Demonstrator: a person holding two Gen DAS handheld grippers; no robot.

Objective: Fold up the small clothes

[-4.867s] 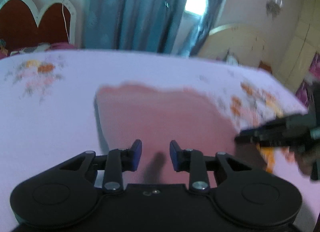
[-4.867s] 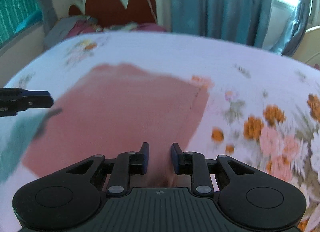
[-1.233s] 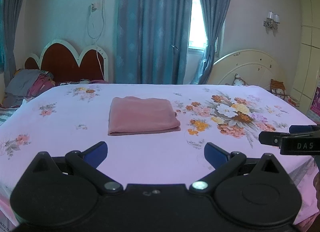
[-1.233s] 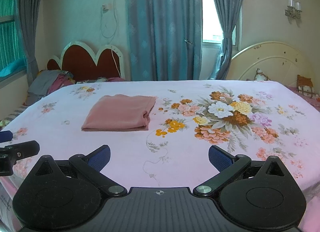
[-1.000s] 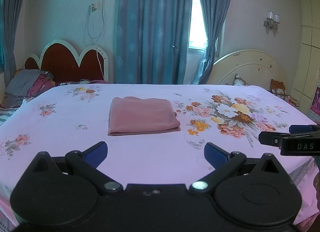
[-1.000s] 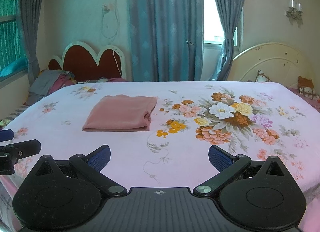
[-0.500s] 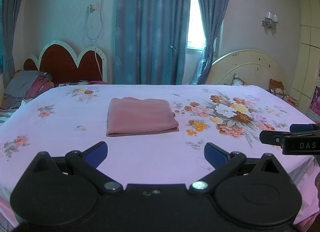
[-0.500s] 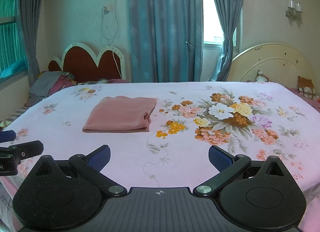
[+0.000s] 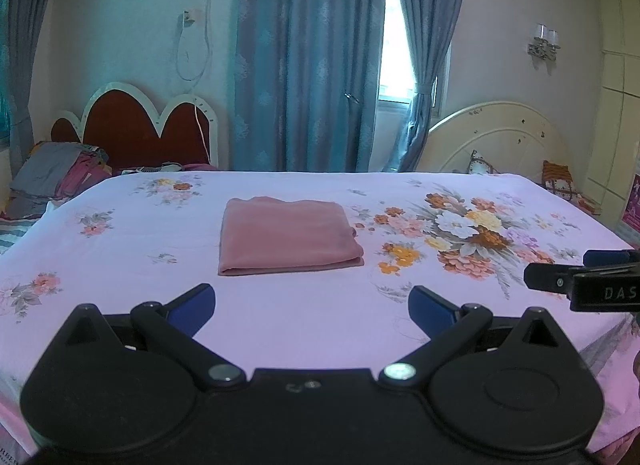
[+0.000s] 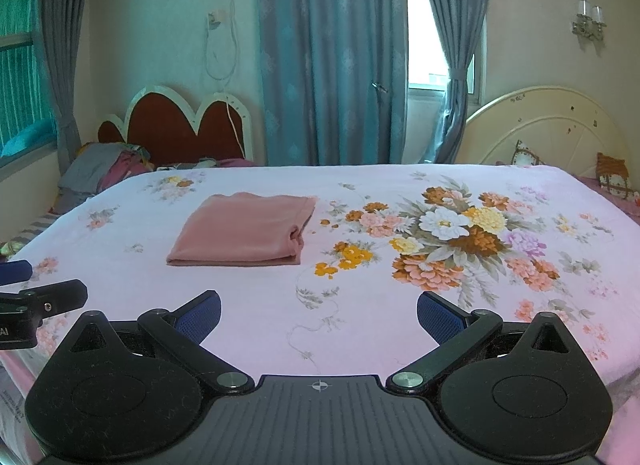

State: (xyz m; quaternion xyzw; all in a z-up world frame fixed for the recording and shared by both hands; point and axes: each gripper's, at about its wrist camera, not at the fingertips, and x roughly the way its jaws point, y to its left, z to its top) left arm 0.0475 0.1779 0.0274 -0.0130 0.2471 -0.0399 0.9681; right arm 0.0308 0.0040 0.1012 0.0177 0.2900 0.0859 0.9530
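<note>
A small pink garment [image 9: 287, 233] is seen folded into a neat, flat rectangle of several layers. It is laid on a pale lilac floral bedsheet [image 9: 120, 249], towards the far middle of the bed, left of a large printed bouquet [image 9: 460, 233]. Its folded edge is turned to the near side; layered ends are shown at the right.

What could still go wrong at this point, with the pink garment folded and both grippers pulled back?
1. The folded pink garment shows loose layered edges at its right end; another grasp there might peel the fold open.
2. Both the left gripper and the right gripper are open and well short of it, so any reach would cross the floral bedsheet and could snag it.
</note>
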